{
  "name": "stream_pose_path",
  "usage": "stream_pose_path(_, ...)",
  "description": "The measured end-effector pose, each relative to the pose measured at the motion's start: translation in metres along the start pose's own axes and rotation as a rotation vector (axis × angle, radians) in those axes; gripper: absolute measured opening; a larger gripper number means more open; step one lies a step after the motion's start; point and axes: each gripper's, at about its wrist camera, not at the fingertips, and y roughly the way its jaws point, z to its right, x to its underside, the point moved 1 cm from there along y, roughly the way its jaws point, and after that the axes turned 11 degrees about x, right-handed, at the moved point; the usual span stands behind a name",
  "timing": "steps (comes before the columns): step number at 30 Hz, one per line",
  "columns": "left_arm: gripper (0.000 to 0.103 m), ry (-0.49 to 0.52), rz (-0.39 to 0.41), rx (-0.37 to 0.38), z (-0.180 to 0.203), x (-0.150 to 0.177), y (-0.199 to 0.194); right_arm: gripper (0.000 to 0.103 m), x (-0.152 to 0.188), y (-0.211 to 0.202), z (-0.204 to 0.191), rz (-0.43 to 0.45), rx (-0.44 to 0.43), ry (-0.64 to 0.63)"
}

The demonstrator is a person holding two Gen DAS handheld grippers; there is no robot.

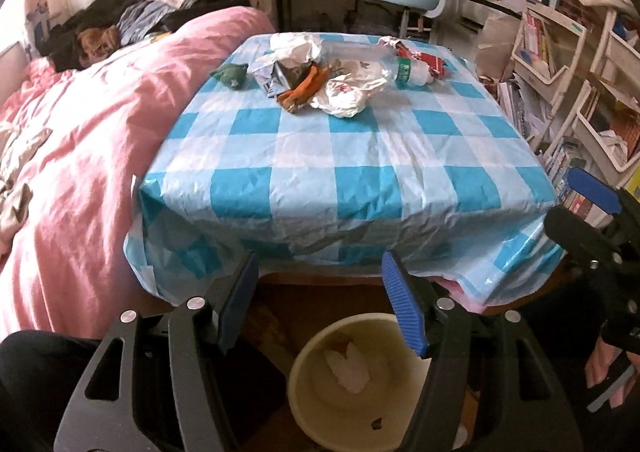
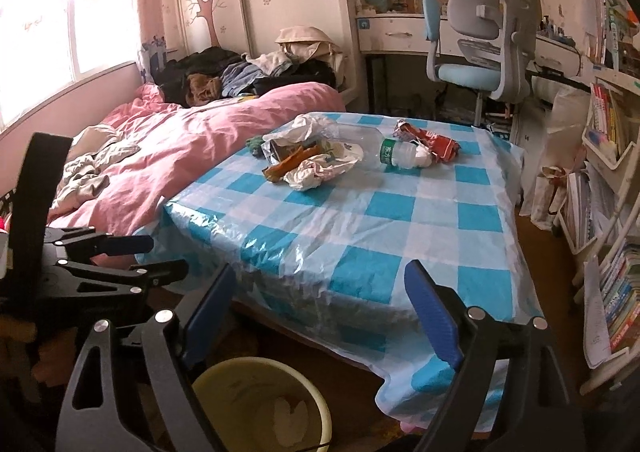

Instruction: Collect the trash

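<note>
On table: bottle (image 2: pixel 394 150) sideways, cap right.

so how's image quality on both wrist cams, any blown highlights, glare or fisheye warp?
Right wrist view: the window at upper left is blown out to white, and the tablecloth shows shiny glare near its front corner. Left wrist view: more even light, no blown patch, the bin below sits in shade. Both views: strong fisheye bending at the edges, dark corners.

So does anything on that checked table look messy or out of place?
Yes. Trash is heaped at the far end of the table: crumpled white paper, a plastic bottle lying on its side, a red wrapper. The bucket below holds only a scrap.
</note>
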Motion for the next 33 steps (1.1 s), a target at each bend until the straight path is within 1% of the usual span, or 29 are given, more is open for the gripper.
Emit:
stream_pose_path(5,0.061,0.001,0.030,-0.005,0.000,-0.007,-0.002,0.083,-0.001,-0.001,0.000,0.001,0.003,-0.011)
stream_pose_path(9,0.065,0.001,0.062,-0.007,-0.001,-0.020,-0.004,0.083,-0.006,-0.001,-0.006,0.020,0.026,-0.071)
stream_pose_path(11,0.067,0.001,0.073,-0.008,-0.005,-0.031,-0.003,0.083,-0.010,0.003,-0.009,0.023,0.028,-0.103)
stream_pose_path(14,0.069,0.000,0.086,-0.015,-0.012,-0.050,-0.003,0.083,-0.023,0.010,-0.017,0.043,0.031,-0.185)
stream_pose_path(16,0.071,0.004,0.107,-0.031,-0.019,-0.066,-0.004,0.083,-0.034,0.016,-0.019,0.062,0.034,-0.235)
stream_pose_path(18,0.074,0.012,0.124,-0.047,-0.025,-0.080,-0.005,0.083,-0.042,0.022,-0.019,0.077,0.029,-0.253)
stream_pose_path(20,0.076,0.019,0.144,-0.072,-0.030,-0.091,-0.004,0.084,-0.049,0.030,-0.016,0.087,0.023,-0.235)
stream_pose_path(22,0.078,0.001,0.154,-0.097,-0.040,-0.099,0.001,0.084,-0.049,0.037,-0.013,0.078,0.009,-0.196)
stream_pose_path(23,0.078,-0.013,0.151,-0.097,-0.043,-0.102,0.004,0.084,-0.047,0.043,-0.012,0.062,-0.001,-0.171)
stream_pose_path(26,0.078,-0.058,0.133,-0.092,-0.053,-0.109,0.015,0.084,-0.046,0.048,-0.015,0.052,-0.004,-0.175)
stream_pose_path(28,0.078,-0.055,0.135,-0.088,-0.053,-0.114,0.020,0.084,-0.047,0.049,-0.016,0.055,-0.007,-0.176)
stream_pose_path(30,0.081,-0.041,0.139,-0.092,-0.050,-0.116,0.023,0.084,-0.048,0.051,-0.015,0.048,-0.011,-0.161)
stream_pose_path(33,0.082,-0.057,0.129,-0.078,-0.052,-0.115,0.030,0.084,-0.048,0.055,-0.014,0.036,-0.012,-0.146)
